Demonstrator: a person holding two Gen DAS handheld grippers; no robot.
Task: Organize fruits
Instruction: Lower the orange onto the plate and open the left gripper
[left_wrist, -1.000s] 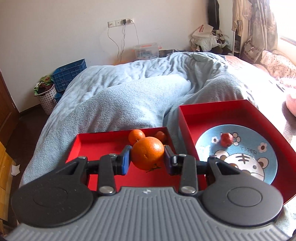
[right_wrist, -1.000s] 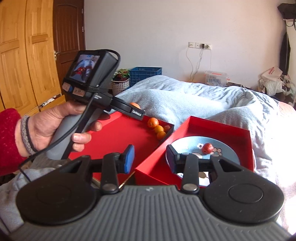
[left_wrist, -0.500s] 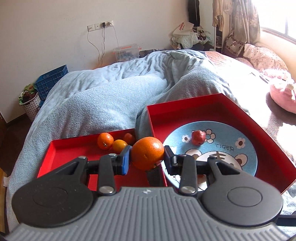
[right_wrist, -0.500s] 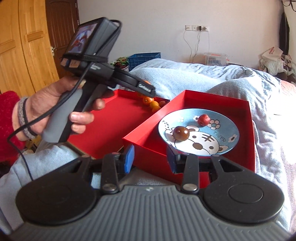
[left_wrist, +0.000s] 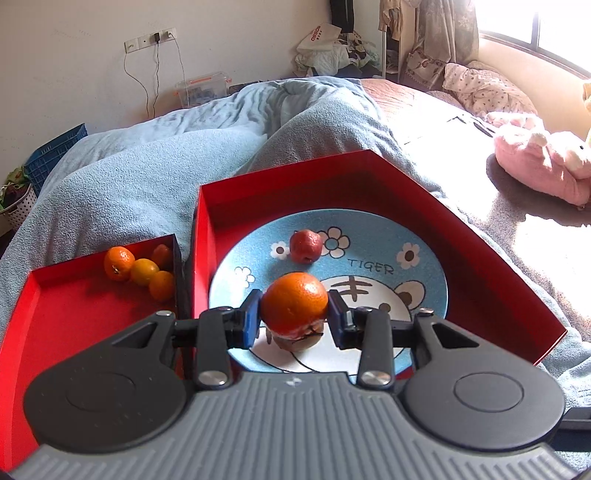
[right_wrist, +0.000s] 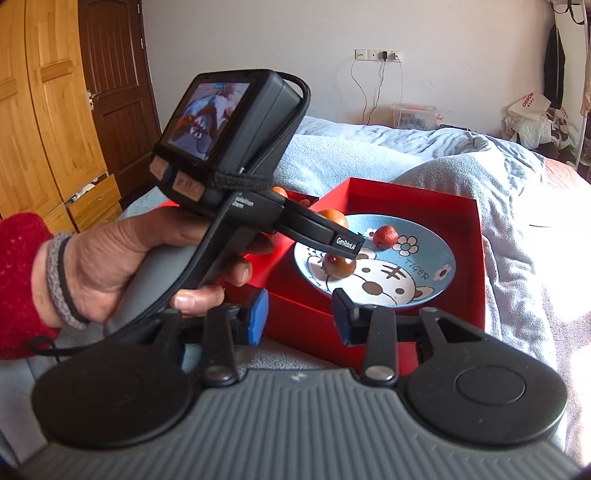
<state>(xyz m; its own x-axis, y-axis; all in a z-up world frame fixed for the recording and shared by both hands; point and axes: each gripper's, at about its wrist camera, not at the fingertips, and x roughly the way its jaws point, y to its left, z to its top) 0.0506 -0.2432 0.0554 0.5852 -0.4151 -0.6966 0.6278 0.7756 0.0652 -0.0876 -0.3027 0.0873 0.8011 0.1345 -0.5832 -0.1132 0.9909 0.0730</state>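
Currently, the left gripper (left_wrist: 294, 317) is clamped on an orange (left_wrist: 294, 303), held above the blue tiger plate (left_wrist: 424, 273) inside the right red tray (left_wrist: 491, 258). A brown fruit (right_wrist: 339, 264) sits on the plate directly beneath the orange; a red fruit (left_wrist: 305, 246) lies farther back. Four small oranges (left_wrist: 142, 264) occupy the far corner of the left red tray (left_wrist: 74, 317). The right gripper (right_wrist: 300, 320) hangs near the right tray's front wall, its jaws apart and empty.

My left claw (left_wrist: 294, 316) hovers over plate (left_wrist: 424, 284); brown fruit (left_wrist: 295, 341) directly below blocks descent, red fruit (left_wrist: 305, 246) ahead; plate's right half bare.
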